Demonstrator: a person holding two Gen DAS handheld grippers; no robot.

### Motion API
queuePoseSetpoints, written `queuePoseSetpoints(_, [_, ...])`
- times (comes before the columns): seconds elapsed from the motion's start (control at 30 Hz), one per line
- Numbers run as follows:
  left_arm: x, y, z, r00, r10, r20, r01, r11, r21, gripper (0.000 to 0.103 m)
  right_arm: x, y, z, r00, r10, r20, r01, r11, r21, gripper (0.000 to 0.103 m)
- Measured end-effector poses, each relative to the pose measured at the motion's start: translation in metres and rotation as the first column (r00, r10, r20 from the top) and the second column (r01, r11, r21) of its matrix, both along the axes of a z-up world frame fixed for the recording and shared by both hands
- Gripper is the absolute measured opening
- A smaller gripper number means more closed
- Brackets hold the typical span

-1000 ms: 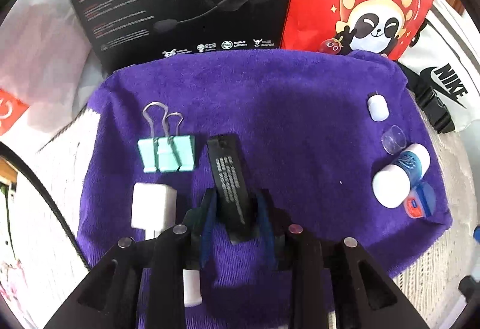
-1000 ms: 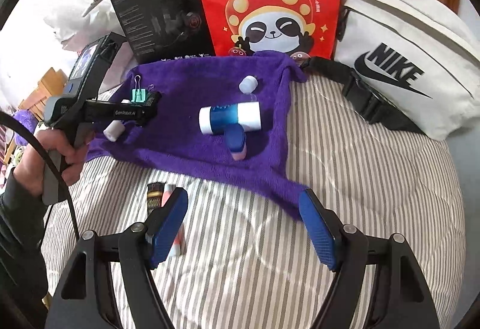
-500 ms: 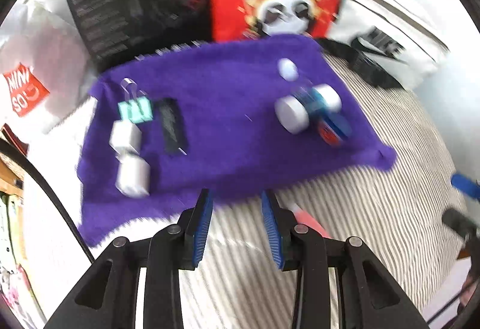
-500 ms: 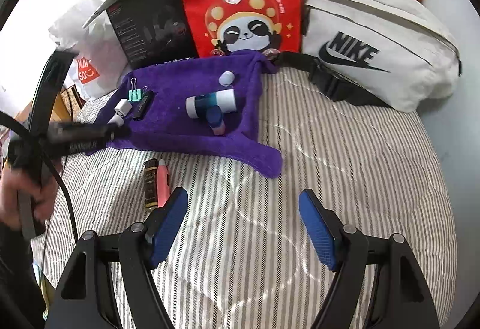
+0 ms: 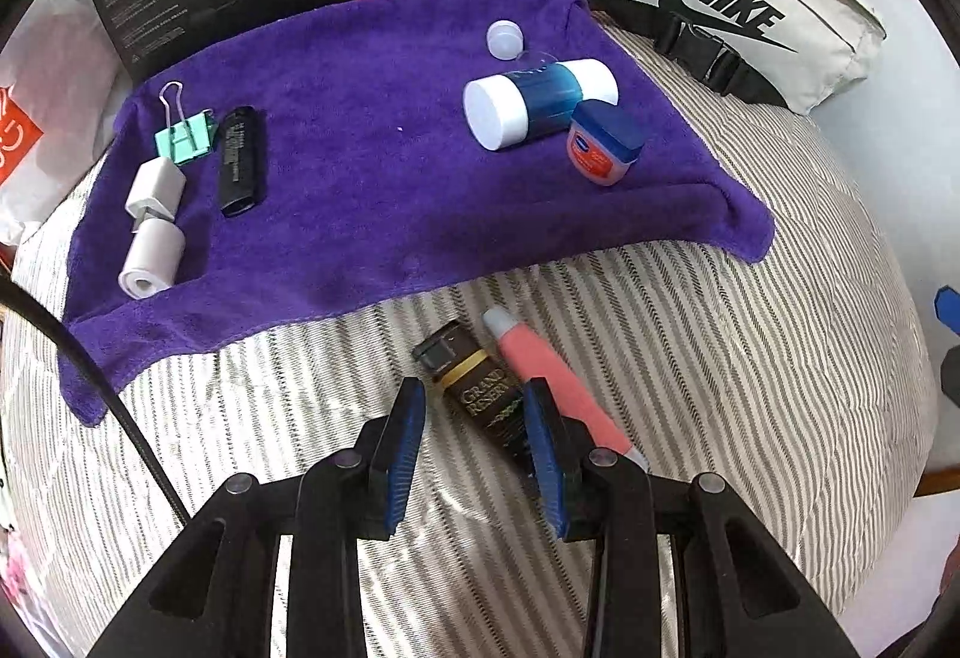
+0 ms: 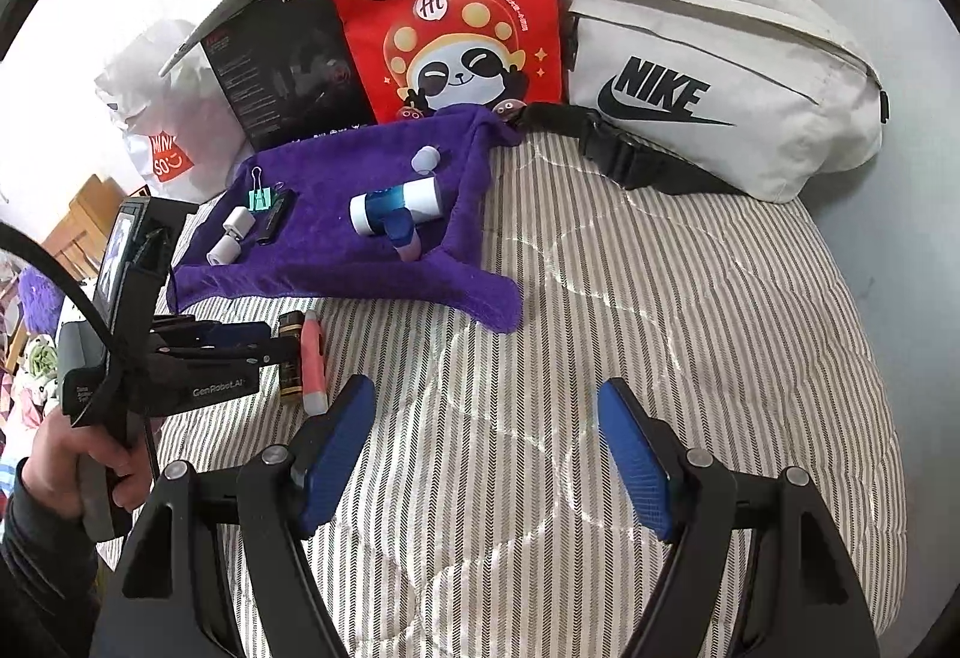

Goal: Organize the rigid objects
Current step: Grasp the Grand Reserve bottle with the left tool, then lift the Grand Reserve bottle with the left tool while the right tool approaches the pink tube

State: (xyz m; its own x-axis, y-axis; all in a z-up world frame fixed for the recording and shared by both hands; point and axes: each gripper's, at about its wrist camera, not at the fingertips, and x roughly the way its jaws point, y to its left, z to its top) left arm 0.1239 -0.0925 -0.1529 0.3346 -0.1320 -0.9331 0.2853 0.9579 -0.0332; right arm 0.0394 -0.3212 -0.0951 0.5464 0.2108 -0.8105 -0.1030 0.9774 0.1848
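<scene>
Both grippers [image 5: 474, 436] [image 6: 486, 448] gape empty over striped bedding [image 6: 660, 298], purple towel [image 5: 372, 190] beyond.

Left gripper [image 5: 474, 442] released black lighter [image 5: 240, 159] on towel [image 5: 372, 214], withdrew, opening.

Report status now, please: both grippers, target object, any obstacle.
Left gripper open over dark brown tube. Right gripper open, empty. Pink tube lies alongside.

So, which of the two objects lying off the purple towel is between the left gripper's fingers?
The dark Grand Reserve tube; the pink tube lies beside it, outside the open left gripper.
</scene>
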Motion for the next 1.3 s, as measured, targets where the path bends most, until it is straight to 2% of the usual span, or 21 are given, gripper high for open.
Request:
queuePoseSetpoints(0.17, [0.0,-0.014,-0.007,1.0,-0.004,0.0,0.004,0.998,0.061,0.037,0.003,0.001,-0.006,1.0,0.012,-0.015,-0.012,1.0,0.008,0.076])
queuePoseSetpoints(0.27, [-0.006,-0.01,-0.008,1.0,-0.005,-0.005,0.005,0.998,0.061,0.037,0.004,0.002,-0.01,0.999,0.022,-0.023,-0.022,1.0,0.01,0.076])
queuePoseSetpoints(0.4, [-0.013,0.003,-0.008,1.0,0.005,0.012,-0.006,0.997,0.082,0.045,0.005,0.0,-0.014,0.999,0.027,-0.031,-0.027,1.0,0.015,0.076])
queuePoseSetpoints(0.57, [-0.015,0.006,-0.007,0.999,0.012,0.036,-0.015,0.997,0.071,0.045,0.009,0.0,-0.021,0.998,0.027,-0.048,-0.026,0.999,0.018,0.076])
queuePoseSetpoints(0.67, [-0.017,0.004,-0.006,0.999,0.011,0.041,-0.013,0.999,0.052,0.034,0.01,0.001,-0.025,0.998,0.028,-0.06,-0.027,1.0,0.017,0.076])
queuePoseSetpoints(0.7, [-0.019,0.004,-0.005,0.999,0.007,0.048,-0.01,0.999,0.05,0.027,0.011,0.002,-0.027,0.998,0.028,-0.064,-0.027,1.0,0.014,0.076])
queuePoseSetpoints(0.73, [-0.02,0.003,-0.005,0.999,0.003,0.052,-0.006,0.999,0.052,0.024,0.011,0.002,-0.028,0.997,0.028,-0.068,-0.027,1.0,0.01,0.076])
queuePoseSetpoints(1.1, [-0.016,-0.001,-0.006,0.998,-0.006,0.056,0.003,0.999,0.039,0.023,0.014,0.013,-0.039,0.994,0.044,-0.098,-0.044,0.999,-0.004,0.076])
queuePoseSetpoints(1.3, [-0.024,0.031,0.0,0.997,0.024,0.073,-0.025,1.0,0.012,0.023,0.015,0.032,-0.044,0.991,0.078,-0.107,-0.078,0.997,-0.003,0.076])
